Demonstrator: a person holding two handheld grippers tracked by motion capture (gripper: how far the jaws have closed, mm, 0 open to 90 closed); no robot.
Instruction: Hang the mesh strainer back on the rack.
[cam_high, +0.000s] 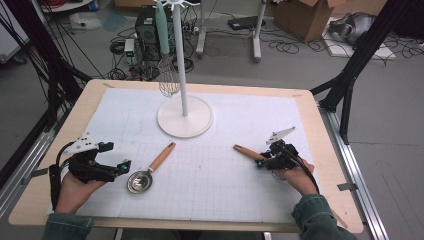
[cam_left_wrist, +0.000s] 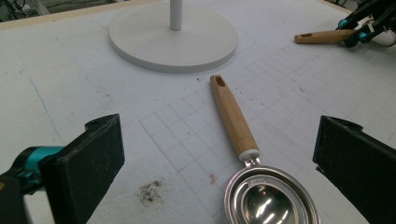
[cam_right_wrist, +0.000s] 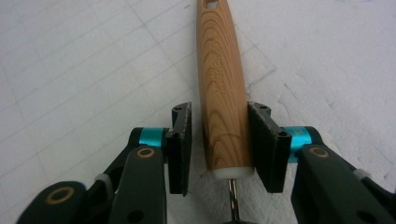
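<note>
Fingers of the right gripper (cam_right_wrist: 219, 149) straddle a wooden handle (cam_right_wrist: 222, 88) lying flat on the bench (cam_high: 320, 125). In the right gripper view the handle's long axis runs straight away from the gripper, between the two pads and parallel to them. The right-hand pad (cam_right_wrist: 264, 144) seems to touch the wood or stands just off it, while the left-hand pad (cam_right_wrist: 182, 144) is apart from it by a narrow gap, so the fingers are not yet clamped; the handle sits off-centre between them. A grip, I judge, needs only that gap to shut.

The handle is pale, strongly grained wood with a hanging hole at its far end and a white collar at the near end, from which a thin metal shank runs back under the gripper. What tool it ends in is hidden. In the high view it lies at the bench's right side, pointing up-left toward the stand (cam_high: 185, 117), well apart from it.

The left gripper (cam_high: 100, 165) hovers at the left with fingers wide apart, holding nothing. Just beside it lies a spoon (cam_high: 150, 170), steel bowl nearest, wooden handle angled toward the stand. A whisk (cam_high: 167, 75) hangs from the stand.
</note>
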